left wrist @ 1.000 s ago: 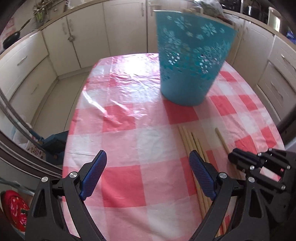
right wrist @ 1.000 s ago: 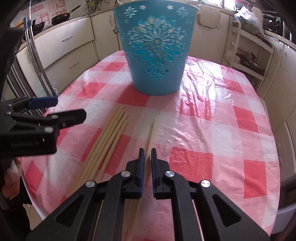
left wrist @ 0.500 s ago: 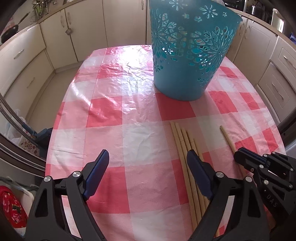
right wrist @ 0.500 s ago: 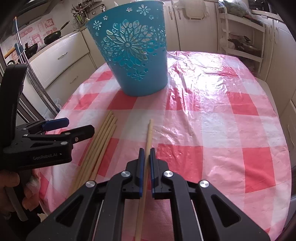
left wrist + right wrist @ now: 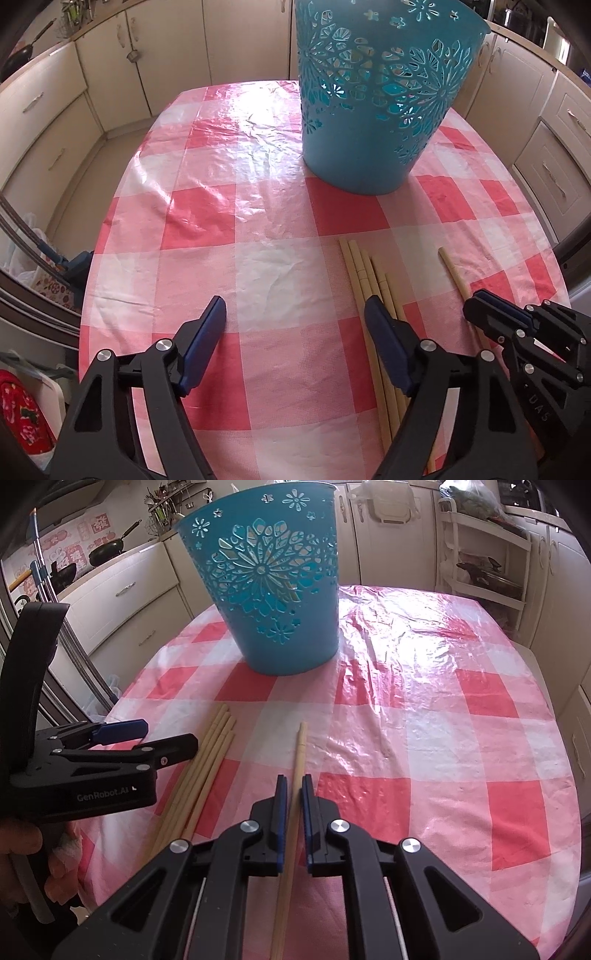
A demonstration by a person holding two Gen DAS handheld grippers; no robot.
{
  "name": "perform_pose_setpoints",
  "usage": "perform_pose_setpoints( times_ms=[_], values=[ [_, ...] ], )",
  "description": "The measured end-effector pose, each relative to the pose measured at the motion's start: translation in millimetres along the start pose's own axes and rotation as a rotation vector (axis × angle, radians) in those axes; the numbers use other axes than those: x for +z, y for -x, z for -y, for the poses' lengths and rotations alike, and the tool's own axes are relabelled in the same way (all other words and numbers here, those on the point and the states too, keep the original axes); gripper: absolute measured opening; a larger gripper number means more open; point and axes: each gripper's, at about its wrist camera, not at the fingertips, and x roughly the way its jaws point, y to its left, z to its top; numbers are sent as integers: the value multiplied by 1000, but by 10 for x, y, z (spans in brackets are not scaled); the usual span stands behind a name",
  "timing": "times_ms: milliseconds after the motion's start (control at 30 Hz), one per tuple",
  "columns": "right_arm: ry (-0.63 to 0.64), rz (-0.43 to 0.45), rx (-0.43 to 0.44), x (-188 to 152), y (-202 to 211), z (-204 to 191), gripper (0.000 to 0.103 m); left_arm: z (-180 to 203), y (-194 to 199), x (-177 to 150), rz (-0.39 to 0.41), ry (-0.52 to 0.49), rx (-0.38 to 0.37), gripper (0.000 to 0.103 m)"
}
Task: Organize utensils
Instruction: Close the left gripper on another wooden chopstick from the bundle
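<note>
My right tool [image 5: 293, 794] is pinching a lone chopstick [image 5: 298, 753] on the table [image 5: 424, 738]; my left tool [image 5: 295, 317] is gaping open left of the bundle [image 5: 364, 273], near the basket [image 5: 273, 590].

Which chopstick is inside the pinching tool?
The lone chopstick, lying apart to the right of the bundle of chopsticks, sits between the right tool pads. The bundle lies untouched.

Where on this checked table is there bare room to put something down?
The cloth left of the blue basket is bare, and right of the single chopstick too. Crowded: the chopstick bundle between both grippers.
</note>
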Motion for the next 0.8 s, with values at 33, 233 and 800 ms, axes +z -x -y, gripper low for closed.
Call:
perform_pose_setpoints(
  times_ms=[33,233,800],
  values=[
    [-1,0,1,-2,-1,2,9,7,0,3,1,-2,-1,72],
    [-5,2,5,-3,-1,8,9,51,-13,9,1,-24,23,69],
    [22,-2,-20,31,-39,-40,9,226,5,40,9,-97,-50,6]
  ],
)
